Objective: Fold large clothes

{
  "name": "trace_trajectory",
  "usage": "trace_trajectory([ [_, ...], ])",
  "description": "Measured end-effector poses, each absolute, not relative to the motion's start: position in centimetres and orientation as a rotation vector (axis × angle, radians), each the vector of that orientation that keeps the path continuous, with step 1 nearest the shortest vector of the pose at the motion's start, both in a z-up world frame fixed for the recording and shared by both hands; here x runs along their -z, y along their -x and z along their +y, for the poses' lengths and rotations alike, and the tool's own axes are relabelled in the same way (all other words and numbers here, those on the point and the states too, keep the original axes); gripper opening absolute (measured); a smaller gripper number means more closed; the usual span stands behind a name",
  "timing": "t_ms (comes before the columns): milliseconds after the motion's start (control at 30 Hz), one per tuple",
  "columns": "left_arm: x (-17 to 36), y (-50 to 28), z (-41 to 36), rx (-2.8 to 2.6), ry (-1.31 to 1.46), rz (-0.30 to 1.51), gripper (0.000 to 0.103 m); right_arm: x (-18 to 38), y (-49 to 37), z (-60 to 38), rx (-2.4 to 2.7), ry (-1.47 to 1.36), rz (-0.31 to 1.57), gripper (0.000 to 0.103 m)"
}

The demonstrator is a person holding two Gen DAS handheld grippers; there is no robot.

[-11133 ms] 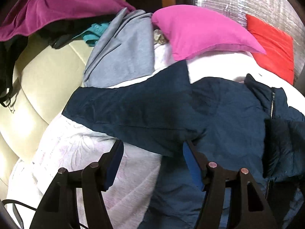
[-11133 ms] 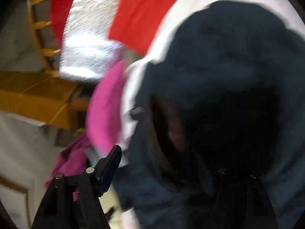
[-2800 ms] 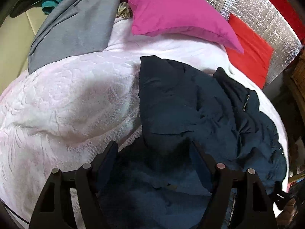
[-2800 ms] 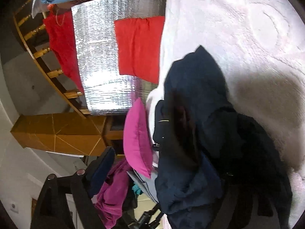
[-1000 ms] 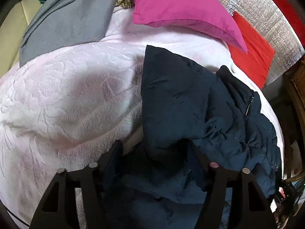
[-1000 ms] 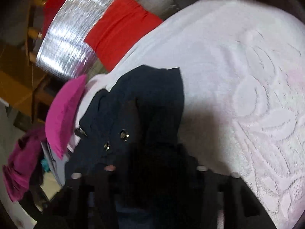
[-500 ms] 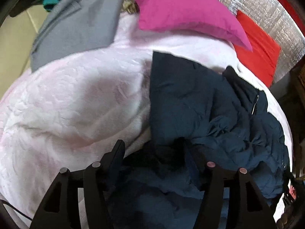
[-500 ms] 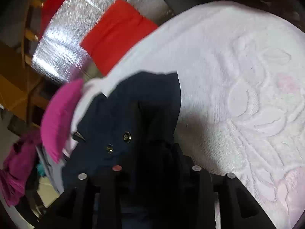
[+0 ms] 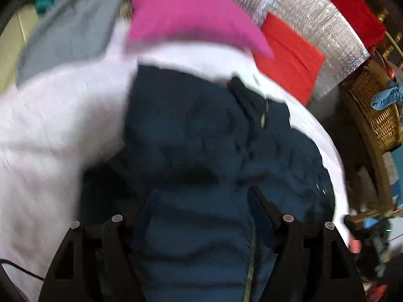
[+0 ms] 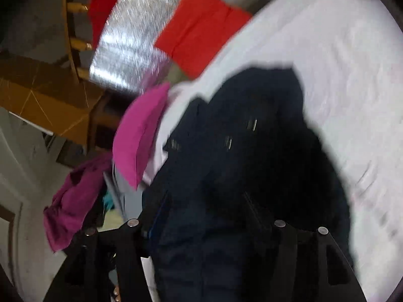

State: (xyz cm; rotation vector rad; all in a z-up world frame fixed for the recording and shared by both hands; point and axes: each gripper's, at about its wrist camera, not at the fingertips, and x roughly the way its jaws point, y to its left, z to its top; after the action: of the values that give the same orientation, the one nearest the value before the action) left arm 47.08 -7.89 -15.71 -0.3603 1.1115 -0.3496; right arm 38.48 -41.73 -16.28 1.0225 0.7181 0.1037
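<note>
A dark navy padded jacket [image 9: 201, 136] lies bunched on a white embossed bedspread [image 9: 50, 130]. Its zipper runs down near the lower middle of the left wrist view. My left gripper [image 9: 201, 201] is open, its jaws wide apart just above the jacket's near part. In the right wrist view the same jacket [image 10: 252, 151] fills the centre, with snap buttons showing. My right gripper [image 10: 204, 201] is open over the jacket, its fingers dark against the cloth. Both views are blurred by motion.
A pink pillow [image 9: 186, 15], a grey garment [image 9: 70, 30] and a red cushion [image 9: 287, 58] against silver foil lie at the far side of the bed. A wicker basket [image 9: 377, 115] stands at the right. A magenta cloth [image 10: 73, 196] hangs at the left.
Both grippers have let go of the jacket and opened. Both cameras have lifted and swung, and the jacket now lies folded over itself on the bedspread.
</note>
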Motion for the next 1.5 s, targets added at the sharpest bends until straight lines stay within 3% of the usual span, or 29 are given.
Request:
trace_trajectory([
  [267,19.7,-47.8,-7.8,0.365,0.557,1.296,0.075,21.1,-40.7,-39.8,-0.120,-1.193,0.854,0.063],
  [433,20.5,-49.0,-5.7,0.345,0.700,1.242,0.075,22.0,-41.4,-40.9,-0.108,-1.291,0.739,0.070],
  [633,21.8,-50.5,-4.1,0.353,0.853,1.209,0.076,23.0,-41.0,-42.9,-0.069,-1.379,0.618,0.070],
  [733,22.1,-50.8,-3.2,0.356,0.926,1.172,0.075,23.1,-40.8,-43.7,-0.002,-1.366,0.603,0.051],
  [767,22.4,-51.0,-3.1,0.351,0.934,1.165,0.071,23.1,-40.8,-43.9,0.023,-1.346,0.607,0.038],
  [800,22.5,-51.0,-3.0,0.342,0.936,1.160,0.064,23.1,-40.8,-44.1,0.032,-1.334,0.607,0.032],
  [833,22.6,-51.1,-2.9,0.319,0.923,1.161,0.045,23.1,-40.9,-44.2,0.037,-1.324,0.607,0.030],
  [967,22.1,-50.9,-3.0,0.338,0.922,1.134,0.025,20.1,-40.8,-43.4,0.063,-1.166,0.561,0.020],
  [1100,20.3,-50.3,-2.8,0.366,0.873,1.071,0.024,17.3,-40.0,-42.8,0.076,-1.028,0.497,0.019],
  [1267,22.6,-51.1,-3.3,0.308,0.835,1.169,0.025,20.9,-41.2,-43.7,0.131,-1.104,0.662,0.020],
  [1500,22.4,-50.7,-2.8,0.305,0.801,1.178,0.028,21.2,-40.9,-44.1,0.109,-1.142,0.684,0.020],
])
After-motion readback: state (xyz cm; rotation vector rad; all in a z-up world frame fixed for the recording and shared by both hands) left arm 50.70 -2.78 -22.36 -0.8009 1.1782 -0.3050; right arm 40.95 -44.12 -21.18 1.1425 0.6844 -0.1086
